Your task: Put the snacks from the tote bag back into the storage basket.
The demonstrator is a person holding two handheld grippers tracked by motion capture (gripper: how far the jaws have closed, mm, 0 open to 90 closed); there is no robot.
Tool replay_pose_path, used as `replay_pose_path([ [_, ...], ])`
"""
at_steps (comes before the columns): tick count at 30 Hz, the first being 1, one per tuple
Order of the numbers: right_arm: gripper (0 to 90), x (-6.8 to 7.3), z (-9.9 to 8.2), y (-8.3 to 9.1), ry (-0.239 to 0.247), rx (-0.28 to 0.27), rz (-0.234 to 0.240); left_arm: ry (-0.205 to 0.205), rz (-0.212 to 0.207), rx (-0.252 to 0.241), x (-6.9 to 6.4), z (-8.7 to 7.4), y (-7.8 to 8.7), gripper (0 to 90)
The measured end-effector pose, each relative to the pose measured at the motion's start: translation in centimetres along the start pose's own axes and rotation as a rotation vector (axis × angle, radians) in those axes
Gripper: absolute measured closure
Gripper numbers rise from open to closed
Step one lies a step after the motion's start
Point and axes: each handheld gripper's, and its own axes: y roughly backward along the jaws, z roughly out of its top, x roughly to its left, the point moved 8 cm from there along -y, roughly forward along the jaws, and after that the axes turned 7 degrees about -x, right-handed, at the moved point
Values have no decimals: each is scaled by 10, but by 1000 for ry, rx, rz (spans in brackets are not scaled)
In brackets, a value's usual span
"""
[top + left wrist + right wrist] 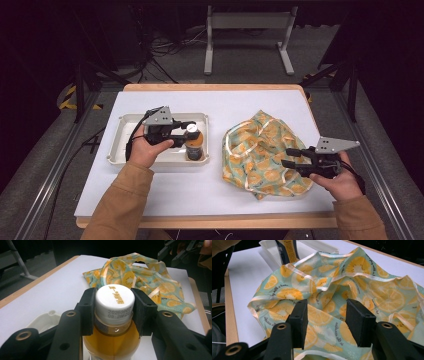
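The white table (200,185) carries everything, and the white tray (131,121) serves as the landmark. To the right of the tray, well apart from it, lies a crumpled cloth bag (260,150) printed with orange slices, its mouth slack; what it holds cannot be seen. Inside the tray, at its right end, stands an upright bottle (194,146) of amber liquid with a white cap (115,300). The left gripper (182,128), over the tray, clenches that bottle by its cap. The right gripper (288,157), far right of the tray, hovers over the bag's edge, jaws apart and gripping nothing.
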Motion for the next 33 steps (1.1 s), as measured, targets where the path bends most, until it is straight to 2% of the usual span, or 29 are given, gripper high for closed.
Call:
replay_pose_path([
  [3,531,0,1,0,0,-3,1,-7,-4,-5,-1,-1,0,570],
  [5,529,0,1,-1,0,-3,3,4,-10,-10,-1,0,1,561],
  [9,526,-1,2,-1,3,-6,4,-2,2,10,0,-1,2,542],
  [13,523,-2,4,-2,6,-11,6,-6,28,14,0,-1,2,412],
  [14,522,-2,5,-3,5,-12,7,3,47,7,1,0,3,367],
  [15,518,-2,5,-4,8,-14,9,3,47,7,1,0,3,274],
  [16,518,-2,5,-4,8,-14,9,6,70,3,2,2,4,274],
  [18,511,-3,7,-7,10,-16,13,33,101,-15,1,8,8,159],
  [19,509,-3,7,-8,13,-15,13,34,109,-21,1,10,10,142],
  [26,496,-5,12,-10,13,-29,15,51,141,-54,-6,29,23,113],
  [28,485,-5,13,-10,16,-35,11,68,167,-39,-9,33,29,110],
  [29,469,-6,14,-10,22,-44,1,94,190,-5,-9,33,34,110],
  [33,454,-8,17,-8,38,-77,-21,110,177,6,-15,32,42,76],
])
